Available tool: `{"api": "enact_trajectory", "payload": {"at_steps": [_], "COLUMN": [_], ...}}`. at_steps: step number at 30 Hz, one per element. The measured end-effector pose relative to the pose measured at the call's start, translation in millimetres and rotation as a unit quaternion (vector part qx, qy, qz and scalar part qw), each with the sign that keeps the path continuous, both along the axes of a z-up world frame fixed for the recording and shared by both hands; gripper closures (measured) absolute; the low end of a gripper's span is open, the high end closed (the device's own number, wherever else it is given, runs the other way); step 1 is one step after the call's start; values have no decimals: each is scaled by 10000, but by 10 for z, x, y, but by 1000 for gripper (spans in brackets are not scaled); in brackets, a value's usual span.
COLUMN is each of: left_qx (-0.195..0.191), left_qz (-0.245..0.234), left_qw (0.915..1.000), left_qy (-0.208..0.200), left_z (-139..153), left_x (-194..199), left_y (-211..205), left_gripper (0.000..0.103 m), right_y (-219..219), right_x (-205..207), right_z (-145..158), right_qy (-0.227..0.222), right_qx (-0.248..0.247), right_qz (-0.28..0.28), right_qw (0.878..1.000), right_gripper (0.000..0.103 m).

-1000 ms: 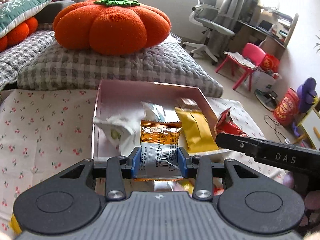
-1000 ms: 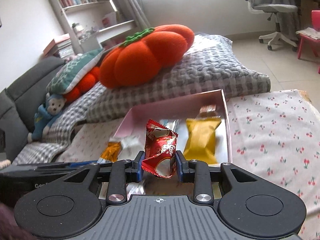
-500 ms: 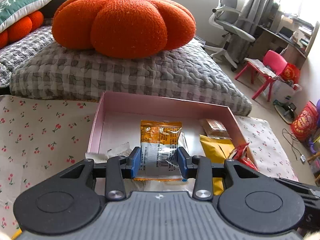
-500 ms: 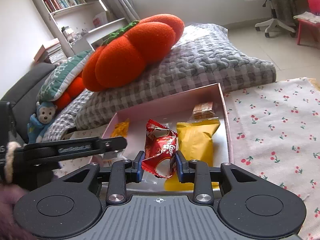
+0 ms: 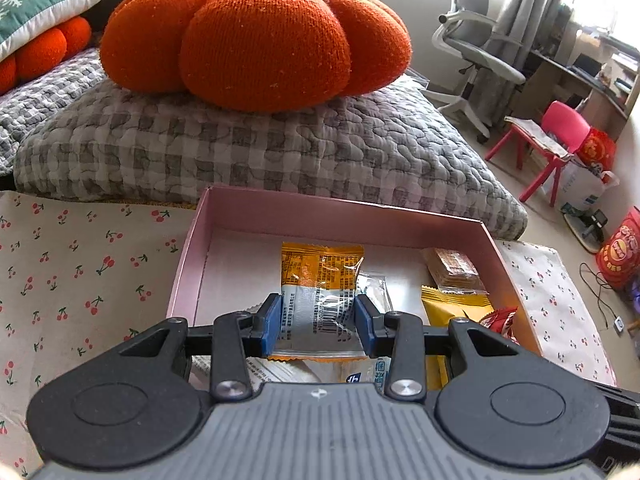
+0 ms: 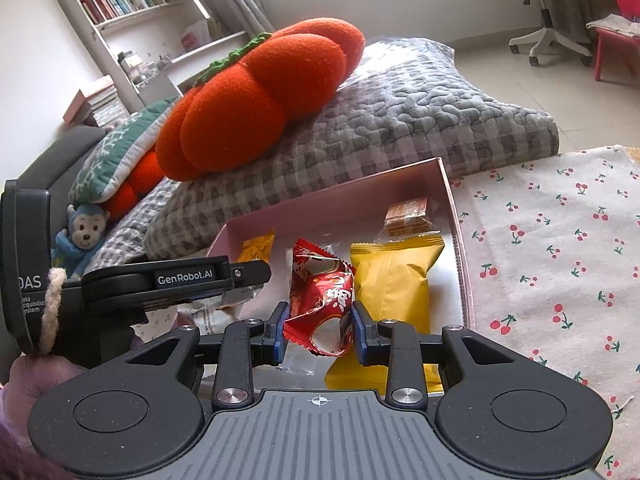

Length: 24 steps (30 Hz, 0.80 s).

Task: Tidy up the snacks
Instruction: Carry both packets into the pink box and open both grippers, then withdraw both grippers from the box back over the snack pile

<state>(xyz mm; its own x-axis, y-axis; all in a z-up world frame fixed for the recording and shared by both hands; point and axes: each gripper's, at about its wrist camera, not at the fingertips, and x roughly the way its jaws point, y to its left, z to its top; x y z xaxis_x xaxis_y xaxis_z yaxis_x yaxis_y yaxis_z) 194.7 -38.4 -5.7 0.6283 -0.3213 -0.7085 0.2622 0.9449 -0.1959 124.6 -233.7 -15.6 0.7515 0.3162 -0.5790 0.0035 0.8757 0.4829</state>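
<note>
Nearest the left wrist camera, the left gripper [image 5: 316, 322] is clamped on an orange and silver snack packet [image 5: 320, 300], its blue pads pressing the packet's two sides over the near part of the pink box [image 5: 340, 210]. The right gripper [image 6: 319, 332] grasps a crumpled red candy wrapper [image 6: 320, 300] in the same way, above the box's near edge. Just under the left gripper lie white packets [image 5: 360, 374], mostly hidden, so their exact number is hard to tell. Inside the box, to the right, a yellow pouch [image 6: 390, 280] lies flat, and beyond it a small clear-wrapped brown biscuit pack [image 6: 408, 212] sits near the far right corner. The box rests on a cherry-print cloth [image 6: 560, 240]. Behind the box a grey checked quilted cushion [image 5: 260, 152] carries a big orange pumpkin pillow [image 5: 256, 40]. Farther back stand a grey office chair [image 5: 476, 56] and a pink child's chair [image 5: 560, 128].
</note>
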Motion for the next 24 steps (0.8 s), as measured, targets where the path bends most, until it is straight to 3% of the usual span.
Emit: {"api": "enact_trajectory", "payload": {"at_steps": [4,7,11,24], "left_qx": [-40,-29,-51,-119], "left_qz": [-38,-51,-34,-51], "left_qw": [10000,10000,10000,9998], "left_qy": [7,-15,-58,-172], "left_z": [-1,1,12,181], "left_x": [9,-1,-27,-196], "left_y": [11,22,53,166], "left_gripper": [67,54,39,19], "right_y": [5,12,10,11], "right_x": [-9,-19,-40,-192], "right_z": [12,15,36,245], "right_qy": [-20,3,-19,-117], "right_qx": [-27,-23,-23,-181], "right_qz": [5,3,-55,-206], "right_qw": [10000,10000,10000,9996], "right_gripper": [69,67,48,29]}}
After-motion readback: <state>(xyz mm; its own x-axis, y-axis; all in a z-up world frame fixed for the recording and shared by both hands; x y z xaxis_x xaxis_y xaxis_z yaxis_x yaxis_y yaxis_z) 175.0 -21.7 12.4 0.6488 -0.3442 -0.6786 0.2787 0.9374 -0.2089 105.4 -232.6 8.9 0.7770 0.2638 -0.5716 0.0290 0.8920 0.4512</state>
